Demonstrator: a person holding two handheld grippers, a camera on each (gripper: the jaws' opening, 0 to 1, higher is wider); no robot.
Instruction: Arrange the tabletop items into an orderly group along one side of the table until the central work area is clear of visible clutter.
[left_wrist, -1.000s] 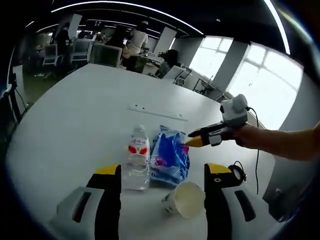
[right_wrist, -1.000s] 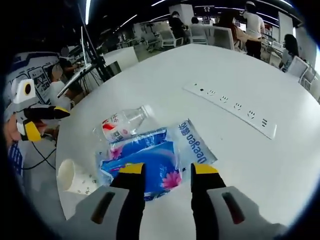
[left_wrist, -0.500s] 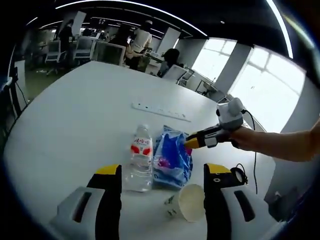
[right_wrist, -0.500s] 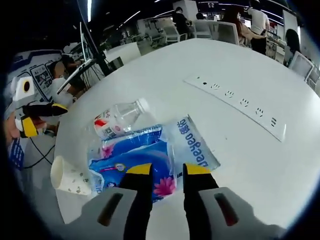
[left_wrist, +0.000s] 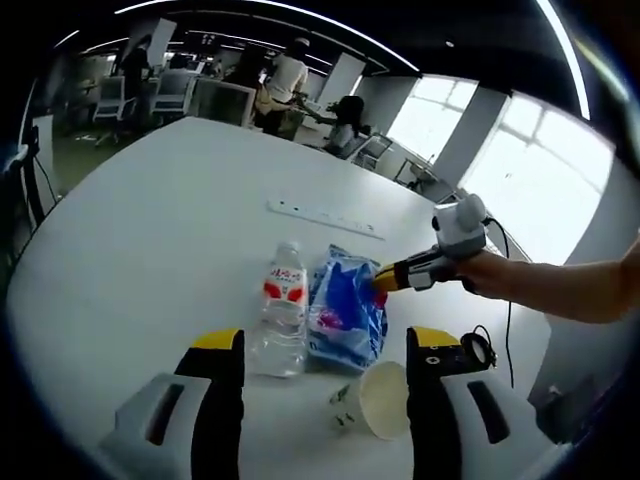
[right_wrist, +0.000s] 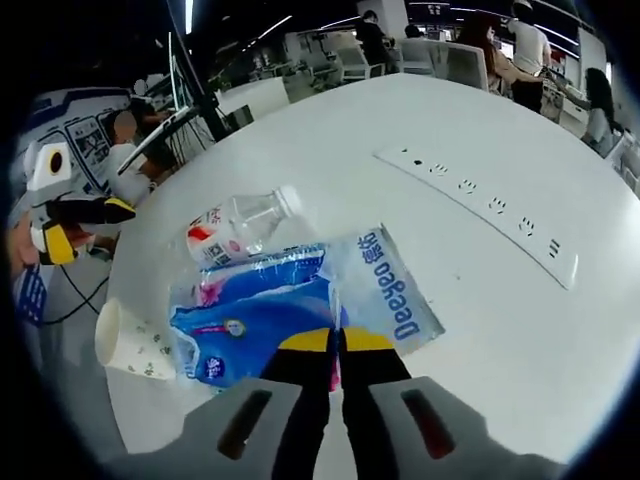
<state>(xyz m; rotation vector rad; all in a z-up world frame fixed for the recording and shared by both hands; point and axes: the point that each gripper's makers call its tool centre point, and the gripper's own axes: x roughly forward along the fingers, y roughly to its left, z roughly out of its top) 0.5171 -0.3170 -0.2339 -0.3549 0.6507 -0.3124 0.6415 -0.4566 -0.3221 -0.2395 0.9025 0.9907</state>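
While the right gripper reaches low over the table, its jaws are pressed together on the blue pack; a second ago they were apart. The left gripper hangs wide open, holding nothing, with bottle and cup between its jaws.

Right gripper pinches blue packet beside bottle.
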